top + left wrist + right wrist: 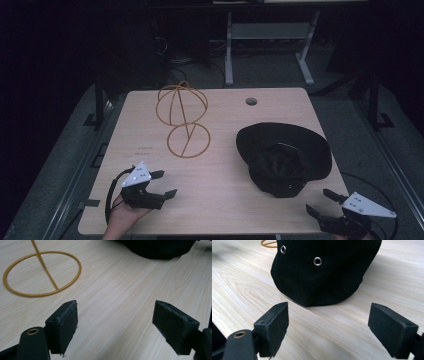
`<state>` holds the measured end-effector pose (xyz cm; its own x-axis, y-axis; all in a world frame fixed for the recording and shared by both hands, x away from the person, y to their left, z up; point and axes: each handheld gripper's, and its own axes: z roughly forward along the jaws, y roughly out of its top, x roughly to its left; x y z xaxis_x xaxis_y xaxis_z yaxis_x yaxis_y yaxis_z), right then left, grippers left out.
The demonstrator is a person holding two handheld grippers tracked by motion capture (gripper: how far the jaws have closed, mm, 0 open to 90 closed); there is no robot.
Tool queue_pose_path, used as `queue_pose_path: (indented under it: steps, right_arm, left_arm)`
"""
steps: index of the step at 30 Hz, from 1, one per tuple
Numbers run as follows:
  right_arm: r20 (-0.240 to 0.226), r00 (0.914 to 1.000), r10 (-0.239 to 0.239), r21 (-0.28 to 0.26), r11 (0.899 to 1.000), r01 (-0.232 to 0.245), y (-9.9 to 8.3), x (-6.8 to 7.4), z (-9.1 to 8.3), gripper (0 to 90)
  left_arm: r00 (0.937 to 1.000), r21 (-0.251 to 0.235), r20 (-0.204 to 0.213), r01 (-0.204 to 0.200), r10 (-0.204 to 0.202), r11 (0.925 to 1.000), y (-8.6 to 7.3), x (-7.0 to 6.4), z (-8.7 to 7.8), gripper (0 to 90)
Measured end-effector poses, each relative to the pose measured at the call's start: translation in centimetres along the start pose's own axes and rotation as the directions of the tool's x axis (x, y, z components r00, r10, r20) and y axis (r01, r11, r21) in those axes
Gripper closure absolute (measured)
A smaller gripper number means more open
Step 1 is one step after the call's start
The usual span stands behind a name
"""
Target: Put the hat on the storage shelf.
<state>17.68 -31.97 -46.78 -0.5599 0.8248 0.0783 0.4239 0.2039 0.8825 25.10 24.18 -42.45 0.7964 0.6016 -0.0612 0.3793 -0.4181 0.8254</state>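
Note:
A black bucket hat [283, 156] lies on the right half of the wooden table [225, 200], crown toward the front edge. Its two metal eyelets face me in the right gripper view, on the hat [324, 272]. A gold wire hat stand [182, 120], a sphere on a ring base, rises at the back left; its ring base [42, 273] appears in the left gripper view. My left gripper [166, 183] rests open near the front left, jaws pointing right. My right gripper [320, 201] is open at the front right corner, just short of the hat.
A round cable hole [251, 101] sits near the table's far edge. A white desk frame [270, 40] and cables stand on the dark floor behind. Bare wood [220, 175] lies between the two grippers.

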Motion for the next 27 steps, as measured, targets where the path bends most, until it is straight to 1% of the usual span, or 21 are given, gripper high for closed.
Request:
queue_pose_path:
  steps: [1,2,4,5,7,9,11,12,13,14,15,17,19,21,23,24,25,27]
  right_arm:
    - [0.0,1.0,0.0,0.0,1.0,0.0,0.0,0.0,0.0,16.3]
    - [-0.004,1.0,0.007,-0.003,1.0,-0.007,0.0,-0.1,0.1,16.2]
    - [0.0,0.9999,0.012,-0.002,1.0,-0.012,-0.1,0.0,0.0,16.2]
    - [0.0,0.9999,0.012,-0.002,1.0,-0.012,-0.1,0.0,0.0,16.2]
    - [-0.001,0.9999,0.015,-0.003,1.0,-0.015,0.0,0.1,-0.1,16.2]
    - [0.006,0.9999,0.009,-0.008,1.0,-0.009,0.1,0.2,-0.2,16.2]
    - [0.009,0.9999,0.007,-0.012,1.0,-0.007,0.2,0.4,-0.3,16.2]
    - [0.007,0.9999,0.007,-0.008,1.0,-0.007,0.2,0.5,-0.3,16.2]
    - [0.007,0.9999,0.007,-0.008,1.0,-0.007,0.2,0.5,-0.3,16.2]
    - [0.006,1.0,0.006,-0.008,1.0,-0.006,0.3,0.5,-0.2,16.2]
    - [0.007,1.0,0.006,-0.006,1.0,-0.006,0.3,0.5,-0.2,16.2]
    - [0.008,1.0,0.003,-0.006,1.0,-0.003,0.3,0.5,-0.2,16.2]
    - [0.006,1.0,0.007,-0.01,1.0,-0.007,0.3,0.5,-0.3,16.2]
    - [0.003,0.9999,0.012,-0.008,1.0,-0.011,0.2,0.4,-0.2,16.2]
    - [0.002,0.9999,0.012,-0.008,1.0,-0.012,0.1,0.4,-0.2,16.1]
    - [0.0,0.9999,0.012,-0.008,1.0,-0.012,0.1,0.4,-0.2,16.1]
    - [0.0,0.9999,0.012,-0.008,1.0,-0.012,0.1,0.4,-0.2,16.1]
    - [-0.001,0.9999,0.011,-0.011,1.0,-0.011,0.2,0.4,-0.3,16.0]
  left_arm:
    - [1.0,0.0,0.0,0.0,0.0,1.0,0.0,0.0,0.0,19.9]
    - [0.9999,0.007,0.01,-0.011,0.011,0.9999,0.3,-0.1,0.3,20.0]
    - [0.9998,0.008,0.012,-0.016,0.016,0.9998,0.4,-0.2,0.4,20.0]
    - [0.9996,0.007,0.02,-0.022,0.022,0.9997,0.6,-0.3,0.5,20.0]
    - [0.9989,0.012,0.035,-0.032,0.032,0.9994,1.1,-0.6,0.7,20.2]
    - [0.9976,-0.003,0.052,-0.046,0.046,0.9989,1.8,-1.0,0.8,20.4]
    - [0.9955,-0.009,0.064,-0.07,0.07,0.9975,2.7,-1.5,1.0,20.7]
    - [0.9927,-0.023,0.083,-0.086,0.088,0.996,3.6,-1.9,1.2,20.7]
    - [0.9927,-0.023,0.083,-0.086,0.088,0.996,3.6,-1.9,1.2,20.7]
    - [0.9912,-0.028,0.095,-0.09,0.092,0.9956,4.1,-2.2,1.3,20.7]
    - [0.9892,-0.032,0.103,-0.102,0.105,0.9943,4.6,-2.4,1.5,20.7]
    - [0.9845,-0.028,0.117,-0.129,0.131,0.9913,5.6,-2.9,1.9,20.5]
    - [0.9799,-0.023,0.133,-0.146,0.148,0.9889,6.4,-3.3,2.4,20.5]
    - [0.9756,-0.023,0.155,-0.154,0.156,0.9878,7.1,-3.6,2.8,20.6]
    - [0.971,-0.019,0.166,-0.171,0.172,0.9851,7.7,-3.8,3.3,20.7]
    - [0.9682,-0.008,0.174,-0.181,0.179,0.9835,8.3,-4.0,3.8,20.6]
    - [0.9682,-0.008,0.174,-0.181,0.179,0.9835,8.3,-4.0,3.8,20.7]
    - [0.9643,-0.004,0.189,-0.188,0.185,0.9822,8.8,-4.2,4.3,20.6]
